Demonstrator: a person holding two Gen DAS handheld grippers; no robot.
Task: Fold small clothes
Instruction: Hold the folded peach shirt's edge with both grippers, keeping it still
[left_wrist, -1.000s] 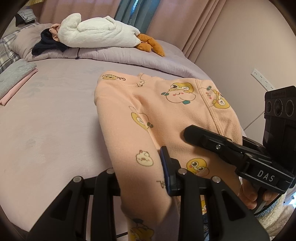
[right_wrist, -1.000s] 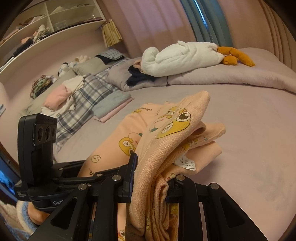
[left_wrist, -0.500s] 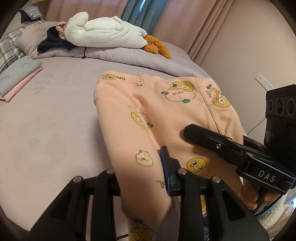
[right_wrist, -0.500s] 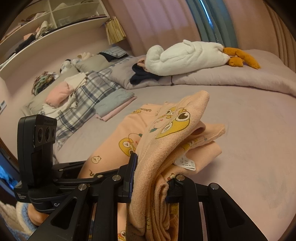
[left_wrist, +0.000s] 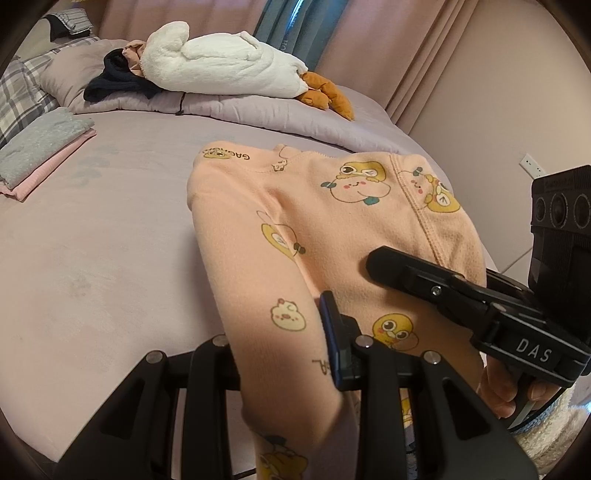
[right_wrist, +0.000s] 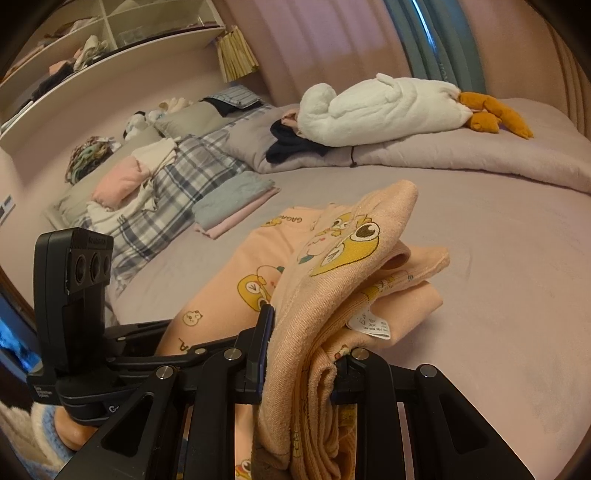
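Observation:
A peach child's garment (left_wrist: 325, 229) printed with yellow cartoon animals hangs folded between both grippers above the lilac bed (left_wrist: 92, 258). My left gripper (left_wrist: 284, 343) is shut on its near left edge; the cloth runs up and away from the jaws. My right gripper (right_wrist: 303, 354) is shut on a thick bunch of the same garment (right_wrist: 343, 266), with a white care label (right_wrist: 369, 323) showing at the fold. The right gripper (left_wrist: 443, 280) also shows at the right of the left wrist view, a hand under it. The left gripper's body (right_wrist: 85, 321) shows at the left of the right wrist view.
A white plush goose (left_wrist: 221, 66) lies on a lilac quilt (left_wrist: 258, 110) at the bed's far side. A folded grey and pink stack (left_wrist: 40, 151) sits at the left, near plaid bedding (right_wrist: 162, 206) and loose clothes. Shelves (right_wrist: 92, 48) line the wall. Pink curtains hang behind.
The garment and both grips look the same. The background has slid slightly right in the left wrist view.

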